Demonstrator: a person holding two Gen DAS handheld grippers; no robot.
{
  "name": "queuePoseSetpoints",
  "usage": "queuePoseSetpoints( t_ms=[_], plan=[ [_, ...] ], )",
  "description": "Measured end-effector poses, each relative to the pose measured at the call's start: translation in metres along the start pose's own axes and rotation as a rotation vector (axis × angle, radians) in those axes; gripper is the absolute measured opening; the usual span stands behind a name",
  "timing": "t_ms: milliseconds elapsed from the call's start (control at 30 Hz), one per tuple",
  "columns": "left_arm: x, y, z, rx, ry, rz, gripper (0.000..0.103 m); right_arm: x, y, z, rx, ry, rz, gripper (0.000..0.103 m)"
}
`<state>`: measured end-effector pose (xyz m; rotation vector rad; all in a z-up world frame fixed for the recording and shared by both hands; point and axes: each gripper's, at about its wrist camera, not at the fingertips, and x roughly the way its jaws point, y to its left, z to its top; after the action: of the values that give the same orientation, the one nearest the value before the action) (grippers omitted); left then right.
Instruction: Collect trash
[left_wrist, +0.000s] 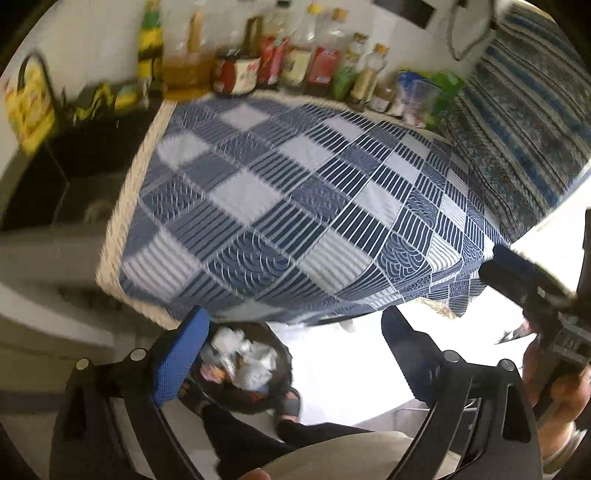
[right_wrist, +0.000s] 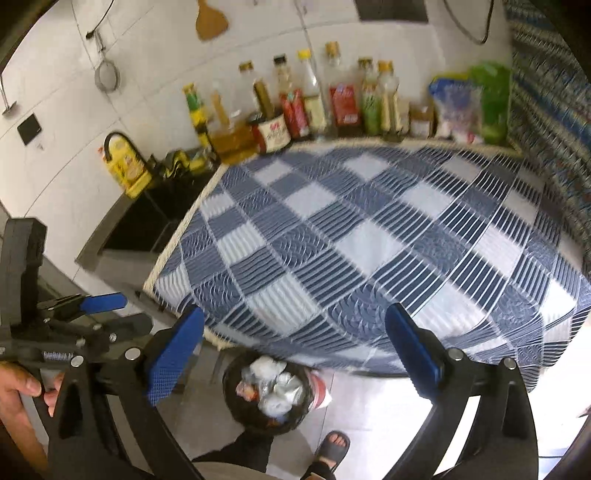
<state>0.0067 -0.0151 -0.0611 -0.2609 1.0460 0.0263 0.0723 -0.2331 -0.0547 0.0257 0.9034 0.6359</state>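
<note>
A: Trash (right_wrist: 273, 387) is in the black bin (right_wrist: 236, 410) on the floor, just off the table's near edge, toward its near-left corner. Crumpled white paper and wrappers fill it close to the rim.

B: Why there?

A: My read: it sits below the table edge so stuff taken off the top goes straight down. Person's sandalled foot (right_wrist: 332, 445) is right beside it.

B: Fingers?

A: Left gripper (left_wrist: 291, 350) is spread wide, nothing between the blue pads; bin shows through the gap. Right gripper (right_wrist: 295, 350) same, wide apart and empty. Both angled down over the near edge (looks like a post-drop pose, judging by empty fingers above a loaded bin).

B: Table?

A: Checked blue cloth (right_wrist: 369, 229) looks bare across the middle, though there's some motion blur. Bottles (right_wrist: 314, 103) and bags (right_wrist: 465, 99) lined along the far edge against the wall; those read as pantry stock, not trash. Sink (right_wrist: 147, 218) off the left edge.
</note>
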Motion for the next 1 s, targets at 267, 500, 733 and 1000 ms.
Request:
queuePoseSetpoints(
  t_ms=[267, 500, 733, 1000],
  plan=[
    [-0.038, -0.012, 0.023, 0.044, -0.078, -0.011, 0.096, -0.039, 0.001, 0.027, 0.001, -0.122, -0.059, 0.098],
    [-0.053, -0.016, 0.033, 0.030, -0.125, -0.002, 0.096, -0.066, 0.004, 0.042, -0.029, -0.171, -0.073, 0.098],
    [-0.062, -0.023, 0.031, 0.021, -0.144, -0.003, 0.096, -0.071, -0.001, 0.040, -0.027, -0.151, -0.074, 0.098],
    [-0.068, -0.027, 0.022, 0.017, -0.157, 0.010, 0.096, -0.074, 0.000, 0.033, -0.027, -0.144, -0.065, 0.098]
  ],
)
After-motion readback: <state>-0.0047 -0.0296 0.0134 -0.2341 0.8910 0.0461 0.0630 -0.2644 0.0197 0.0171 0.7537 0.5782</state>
